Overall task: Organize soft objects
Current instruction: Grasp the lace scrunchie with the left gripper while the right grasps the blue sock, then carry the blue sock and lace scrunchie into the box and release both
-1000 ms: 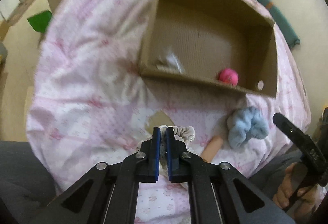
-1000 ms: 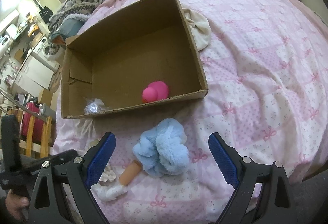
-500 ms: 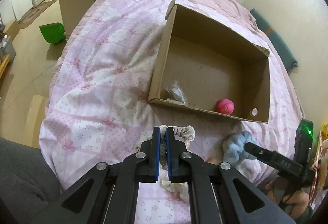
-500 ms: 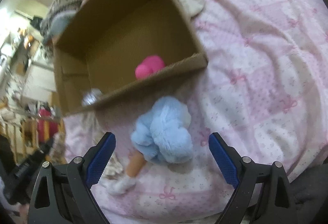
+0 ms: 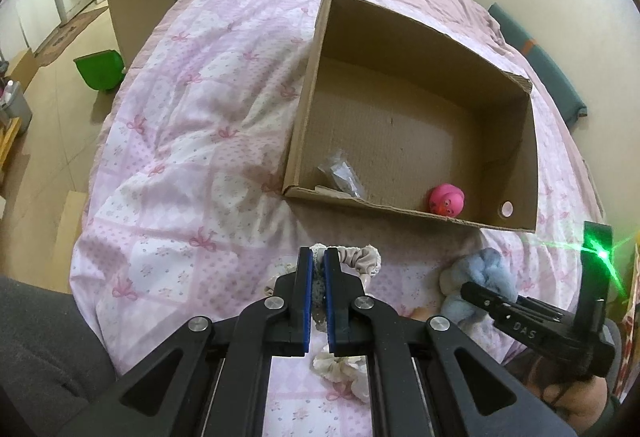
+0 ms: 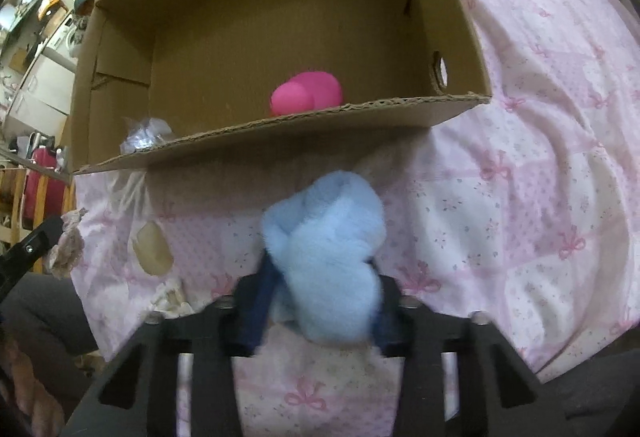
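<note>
On a bed covered by a pink patterned quilt point(image 5: 192, 165), an open cardboard box point(image 5: 516, 153) serves as the landmark; inside it, near its front wall, sit a pink rubber duck point(image 5: 447, 199) and a crumpled clear plastic bag point(image 5: 340, 173). The step in hand looks like a double pick-up of the soft items lying just in front of the box. The right gripper point(image 6: 320, 305) is closing its jaws around the fluffy light-blue soft toy point(image 6: 326, 257), which sits between the blue pads just in front of the box's front wall; the pads appear to press into the plush on both sides, though motion blur makes the contact hard to judge exactly. The left gripper point(image 5: 316, 301) has its jaws pressed together, pinching a beige ruffled scrunchie point(image 5: 356, 261) and the fabric bunched below it, just in front of the box's near-left corner. A small tan object point(image 6: 152, 247) lies on the quilt in front of the box, between the two grippers, its nature unclear. The next move probably calls for finishing the squeeze on the blue toy until the plush is firmly caught, then lifting it clear of the quilt, carrying it over the box's front wall and letting go inside beside the duck; the scrunchie would follow the same way. Because the plush compresses, a shallow grip could slip on the lift.
</note>
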Demonstrator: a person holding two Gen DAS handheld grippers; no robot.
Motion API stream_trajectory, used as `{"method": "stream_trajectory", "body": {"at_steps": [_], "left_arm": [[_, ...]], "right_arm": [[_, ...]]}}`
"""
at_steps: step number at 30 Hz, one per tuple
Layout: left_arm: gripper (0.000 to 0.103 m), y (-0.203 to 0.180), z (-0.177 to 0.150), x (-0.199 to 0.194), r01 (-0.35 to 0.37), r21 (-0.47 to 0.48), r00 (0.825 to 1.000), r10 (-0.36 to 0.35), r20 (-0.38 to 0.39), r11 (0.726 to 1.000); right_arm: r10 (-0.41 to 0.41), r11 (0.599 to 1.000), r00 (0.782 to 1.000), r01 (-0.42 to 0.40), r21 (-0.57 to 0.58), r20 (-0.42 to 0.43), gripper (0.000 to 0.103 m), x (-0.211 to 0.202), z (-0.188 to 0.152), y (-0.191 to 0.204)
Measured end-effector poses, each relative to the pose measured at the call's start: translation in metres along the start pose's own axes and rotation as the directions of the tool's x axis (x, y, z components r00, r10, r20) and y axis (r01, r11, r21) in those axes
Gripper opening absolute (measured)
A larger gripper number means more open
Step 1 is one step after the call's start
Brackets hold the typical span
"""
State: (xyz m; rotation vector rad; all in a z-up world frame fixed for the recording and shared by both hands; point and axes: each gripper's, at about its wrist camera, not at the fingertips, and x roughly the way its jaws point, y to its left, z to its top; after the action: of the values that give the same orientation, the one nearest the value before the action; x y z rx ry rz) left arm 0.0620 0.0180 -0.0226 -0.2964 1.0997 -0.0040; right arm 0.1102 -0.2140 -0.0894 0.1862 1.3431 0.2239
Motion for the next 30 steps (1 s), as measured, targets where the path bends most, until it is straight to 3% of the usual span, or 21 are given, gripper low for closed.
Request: {"method": "stream_trajectory", "body": {"at_steps": [1,4,8,12,19,24,30], "left_arm": [[0.005,-0.001,0.0,0.0,-0.002,0.002,1.0,0.002,0.003,1.0],[0.005,-0.001,-0.001,-0.002,-0.011,0.011,1.0,0.011,0.015,1.0],[0.005,0.001,-0.002,-0.01,-0.012,0.008,0.999,0.011,0.038,1.0],[0.005,0.001,-0.002,-0.023,-0.002,0.012,0.997,0.001,0.072,1.0],[0.005,-0.008,0.007,-0.05,0.021,0.051,0.99,-0.028,0.141,0.998],[0.005,-0.018,0.027,-0.066,0.041,0.071,0.981,-0.054,0.186,0.997],[0.005,-0.032,0.06,-0.07,0.038,0.114,0.973,-0.062,0.222,0.993]], "right_arm": [[0.016,1.0,1.0,-0.016,0.001,0.001,0.023,-0.002,0.0,-0.001],[0.025,1.0,0.999,-0.025,-0.015,0.025,0.021,-0.013,-0.001,0.0],[0.096,0.995,0.994,-0.095,-0.029,0.057,0.02,-0.033,-0.007,0.005],[0.201,0.98,0.974,-0.199,-0.025,0.103,0.02,-0.057,-0.016,0.003],[0.401,0.916,0.884,-0.395,-0.075,0.241,0.02,-0.118,-0.015,-0.001],[0.443,0.896,0.845,-0.423,-0.13,0.3,0.02,-0.151,0.0,0.0],[0.423,0.906,0.843,-0.393,-0.158,0.332,0.02,-0.161,0.028,0.008]]}}
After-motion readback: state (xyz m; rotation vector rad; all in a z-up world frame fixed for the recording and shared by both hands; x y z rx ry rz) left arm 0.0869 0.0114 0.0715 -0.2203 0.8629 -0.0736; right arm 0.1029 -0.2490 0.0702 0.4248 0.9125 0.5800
